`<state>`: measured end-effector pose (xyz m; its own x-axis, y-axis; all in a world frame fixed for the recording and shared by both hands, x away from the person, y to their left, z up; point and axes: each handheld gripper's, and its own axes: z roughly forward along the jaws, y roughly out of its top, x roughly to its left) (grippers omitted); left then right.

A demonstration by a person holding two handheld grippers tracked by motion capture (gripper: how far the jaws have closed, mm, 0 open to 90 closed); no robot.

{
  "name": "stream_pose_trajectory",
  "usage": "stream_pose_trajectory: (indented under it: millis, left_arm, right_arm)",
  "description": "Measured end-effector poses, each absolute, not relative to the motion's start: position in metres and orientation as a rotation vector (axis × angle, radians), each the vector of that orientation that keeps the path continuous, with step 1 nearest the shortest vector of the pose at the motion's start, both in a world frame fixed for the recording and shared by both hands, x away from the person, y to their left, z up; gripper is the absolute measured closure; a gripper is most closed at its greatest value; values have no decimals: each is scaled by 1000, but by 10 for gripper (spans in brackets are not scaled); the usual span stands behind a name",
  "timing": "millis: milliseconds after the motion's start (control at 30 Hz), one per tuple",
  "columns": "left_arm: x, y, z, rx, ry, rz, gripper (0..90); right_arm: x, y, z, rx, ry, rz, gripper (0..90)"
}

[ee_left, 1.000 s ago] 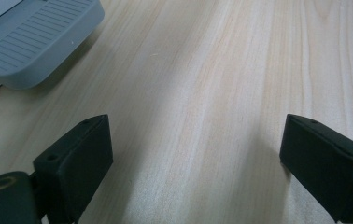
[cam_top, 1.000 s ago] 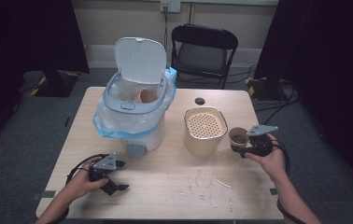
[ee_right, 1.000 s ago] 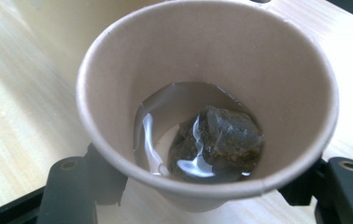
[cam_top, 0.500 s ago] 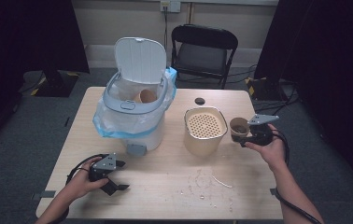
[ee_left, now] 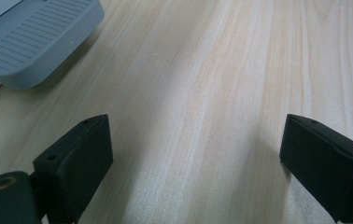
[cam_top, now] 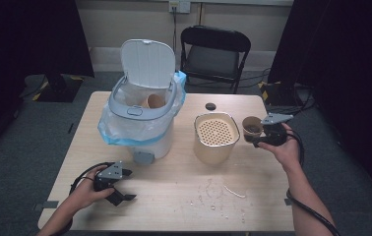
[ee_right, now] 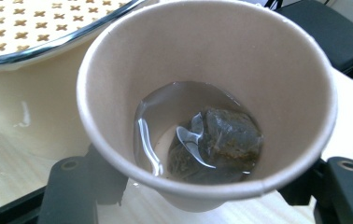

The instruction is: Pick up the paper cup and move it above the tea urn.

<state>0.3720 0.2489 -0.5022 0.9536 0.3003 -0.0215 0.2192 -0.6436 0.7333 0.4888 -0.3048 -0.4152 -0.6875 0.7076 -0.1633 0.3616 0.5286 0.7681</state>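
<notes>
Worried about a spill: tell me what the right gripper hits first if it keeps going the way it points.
Likely the cream strainer container: the right gripper, shut on the paper cup, points leftward at it, though depth is unclear.

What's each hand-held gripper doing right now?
Left hand-held gripper: open, nothing between the jaws, low over the table.
Right hand-held gripper: shut on the paper cup, which holds liquid and a tea bag.

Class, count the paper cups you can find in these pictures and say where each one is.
2. One paper cup is held in the right gripper beside the strainer container; another lies inside the bin. More may be hidden inside.
</notes>
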Motion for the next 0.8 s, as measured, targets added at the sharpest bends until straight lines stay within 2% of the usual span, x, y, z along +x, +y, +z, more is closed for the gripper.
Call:
stream_pose_trajectory:
  millis: [800]
  left_arm:
    - [372,249,-502,2294,362,128,85]
  right_arm:
    - [519,-284,-382,737,2276,943,328]
